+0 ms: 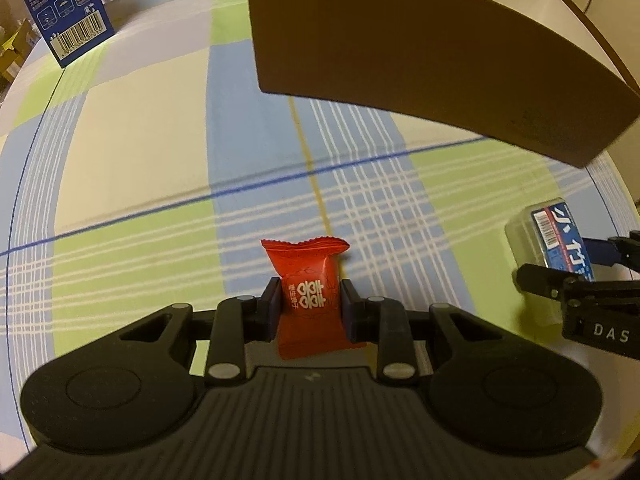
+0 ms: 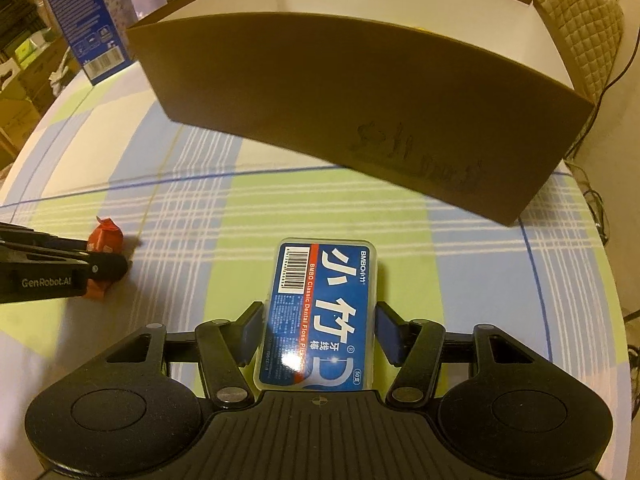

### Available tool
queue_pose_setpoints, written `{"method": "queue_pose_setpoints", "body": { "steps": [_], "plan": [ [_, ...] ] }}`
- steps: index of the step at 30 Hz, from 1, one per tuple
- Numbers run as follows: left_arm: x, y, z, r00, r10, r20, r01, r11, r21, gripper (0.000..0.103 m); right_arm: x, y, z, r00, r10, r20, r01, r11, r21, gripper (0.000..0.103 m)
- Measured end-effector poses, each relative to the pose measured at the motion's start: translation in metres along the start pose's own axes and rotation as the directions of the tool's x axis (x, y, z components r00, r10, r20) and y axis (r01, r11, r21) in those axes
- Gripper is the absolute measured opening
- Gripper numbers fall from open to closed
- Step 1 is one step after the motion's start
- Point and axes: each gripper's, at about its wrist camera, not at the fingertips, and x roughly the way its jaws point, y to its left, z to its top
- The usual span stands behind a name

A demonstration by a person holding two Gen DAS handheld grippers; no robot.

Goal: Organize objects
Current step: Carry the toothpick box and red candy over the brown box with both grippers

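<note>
- Candy in a red wrapper (image 1: 310,300) sits nearest the left camera, between the pads of the left hand-held gripper (image 1: 308,304); both pads press its sides, so the jaws are nearly closed and gripping it.
- Whether the candy is lifted or touching the checked cloth of the worktop (image 1: 140,152) cannot be told; from the right camera it appears low, close to the cloth.
- Floss pick case (image 2: 320,312), clear plastic with a blue label, lies between the pads of the right hand-held gripper (image 2: 318,332); the jaws are about half open, the left pad looks to touch the case, and a thin gap may remain at the right pad, so a firm hold is not certain.
- The two grippers work side by side, each visible at the edge of the other's view, candy to the left and case to the right.
- Beyond both stands an open brown cardboard box (image 2: 360,112) on the worktop, well apart from the held things; its white inner walls show, its floor is hidden.
- Farthest, at the back left, stands a blue carton (image 1: 64,12).
- My judgement: the task is at an early stage, with both items picked or about to be and neither yet in the box, the likely destination; lifting, carrying over the near wall and releasing remain.
</note>
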Motion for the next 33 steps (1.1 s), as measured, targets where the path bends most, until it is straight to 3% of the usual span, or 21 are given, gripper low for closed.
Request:
{"method": "queue_pose_setpoints", "body": {
  "steps": [13,33],
  "plan": [
    [-0.024,-0.008,-0.027,0.999,-0.045,0.0,0.045,0.999,0.013,0.022,-0.024,0.007,-0.019,0.998,0.068,0.002,-0.068,0.997,0.02,0.055],
    [-0.094,-0.033,-0.005,0.98,-0.101,0.171,0.093,0.994,0.054,0.022,-0.089,-0.007,0.002,0.979,0.125,0.159,-0.131,0.991,0.032,0.055]
  ]
}}
